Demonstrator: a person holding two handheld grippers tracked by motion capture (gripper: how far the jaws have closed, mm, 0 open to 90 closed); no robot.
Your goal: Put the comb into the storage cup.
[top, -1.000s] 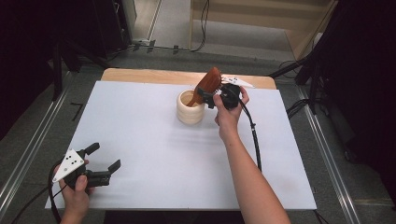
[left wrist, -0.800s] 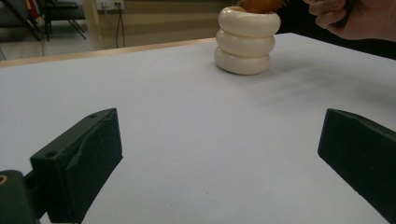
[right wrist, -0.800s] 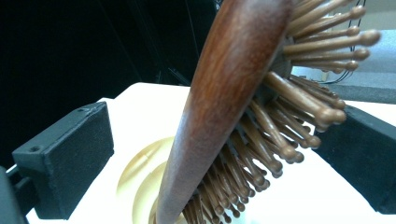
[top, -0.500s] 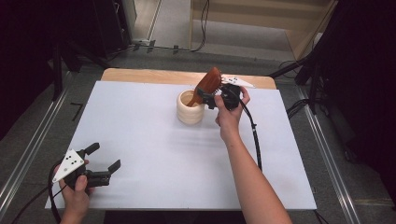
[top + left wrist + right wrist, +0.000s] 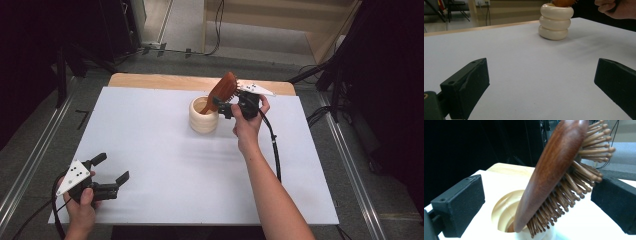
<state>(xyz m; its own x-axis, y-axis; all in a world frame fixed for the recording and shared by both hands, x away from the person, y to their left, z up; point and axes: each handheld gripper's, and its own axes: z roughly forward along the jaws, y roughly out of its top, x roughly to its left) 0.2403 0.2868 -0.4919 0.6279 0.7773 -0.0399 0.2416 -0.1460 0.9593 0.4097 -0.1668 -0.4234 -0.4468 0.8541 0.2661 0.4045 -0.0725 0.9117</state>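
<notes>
White sheet [image 5: 165,150] covers wooden table [image 5: 150,80], wood strip showing along far edge. Grey floor, cables, dark gear all round. Cream ribbed holder [image 5: 204,116] stands far-centre on sheet. Wooden hairbrush [image 5: 221,91] leans in it, handle end down inside, bristles facing right gripper [image 5: 225,106]. Its jaws spread wide either side of brush, not pinching. Left gripper [image 5: 111,172] near corner, wide open, holding nothing, well apart from holder.

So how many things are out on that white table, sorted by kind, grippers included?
Hairbrush: 1, standing tilted in the cup
Cup: 1, cream and ribbed
Grippers: 2, the left gripper and the right gripper
Total: 4
</notes>
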